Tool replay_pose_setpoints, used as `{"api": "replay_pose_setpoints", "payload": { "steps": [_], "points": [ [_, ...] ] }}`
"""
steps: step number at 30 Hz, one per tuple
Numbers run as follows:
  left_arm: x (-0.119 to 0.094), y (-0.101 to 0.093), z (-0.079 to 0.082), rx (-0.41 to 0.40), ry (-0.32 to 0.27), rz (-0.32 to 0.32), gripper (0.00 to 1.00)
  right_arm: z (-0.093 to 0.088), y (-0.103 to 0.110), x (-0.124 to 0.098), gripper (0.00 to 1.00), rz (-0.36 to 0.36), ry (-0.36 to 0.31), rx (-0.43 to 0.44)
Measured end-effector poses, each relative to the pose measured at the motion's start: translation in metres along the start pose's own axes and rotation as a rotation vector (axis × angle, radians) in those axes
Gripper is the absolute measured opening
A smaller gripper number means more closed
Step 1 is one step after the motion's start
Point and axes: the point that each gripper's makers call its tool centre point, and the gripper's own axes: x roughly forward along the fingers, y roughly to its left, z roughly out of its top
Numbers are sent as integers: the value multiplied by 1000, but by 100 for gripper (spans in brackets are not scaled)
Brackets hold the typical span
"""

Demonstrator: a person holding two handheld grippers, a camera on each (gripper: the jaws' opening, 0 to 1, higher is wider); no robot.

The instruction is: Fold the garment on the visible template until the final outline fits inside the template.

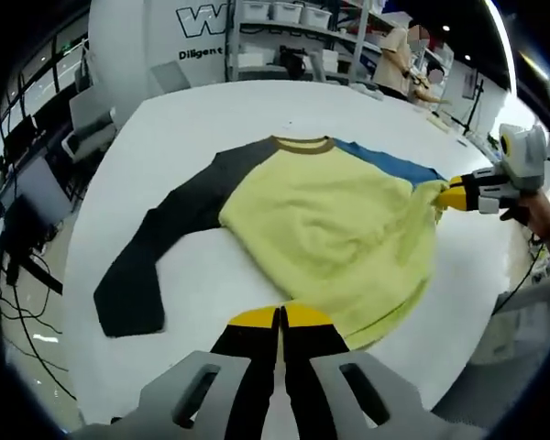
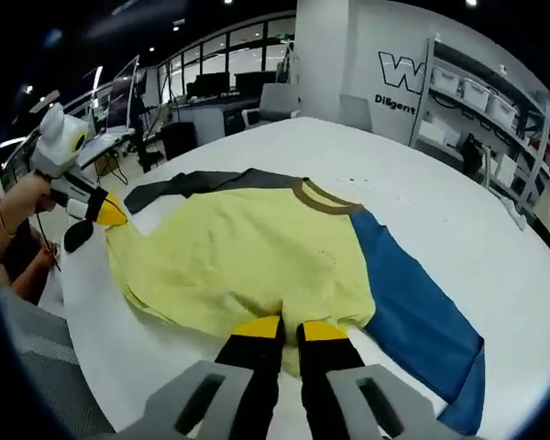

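While both grip hem: garment [image 1: 330,229] on white worktop [image 1: 211,119]
Left gripper [image 1: 281,317]: jaws clenched on garment
Right gripper [image 2: 290,327]: jaws clenched on garment

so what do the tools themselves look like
Each tool, left and right, has two black fingers capped with yellow tips on a pale grey slotted body. Seen from the other side, each carries a white housing. The person wears a thin wrist bracelet.
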Motion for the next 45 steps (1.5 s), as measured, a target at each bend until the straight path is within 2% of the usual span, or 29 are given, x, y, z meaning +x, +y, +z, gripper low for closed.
{"api": "replay_pose_setpoints", "payload": {
  "steps": [11,19,21,32,39,45],
  "points": [
    [19,10,4,-30,13,25,0,4,-13,36,1,32,34,28],
    [32,17,0,-47,37,41,0,0,-21,52,4,63,34,121],
    [34,19,1,-56,34,45,0,-1,-25,53,7,56,35,131],
    [41,21,1,-88,35,50,0,9,-48,38,22,43,-44,252],
    [43,23,1,-99,31,50,0,16,-60,24,22,28,-70,271],
    [44,27,2,-113,23,58,0,14,-61,11,23,30,-76,271]
  ]
}}
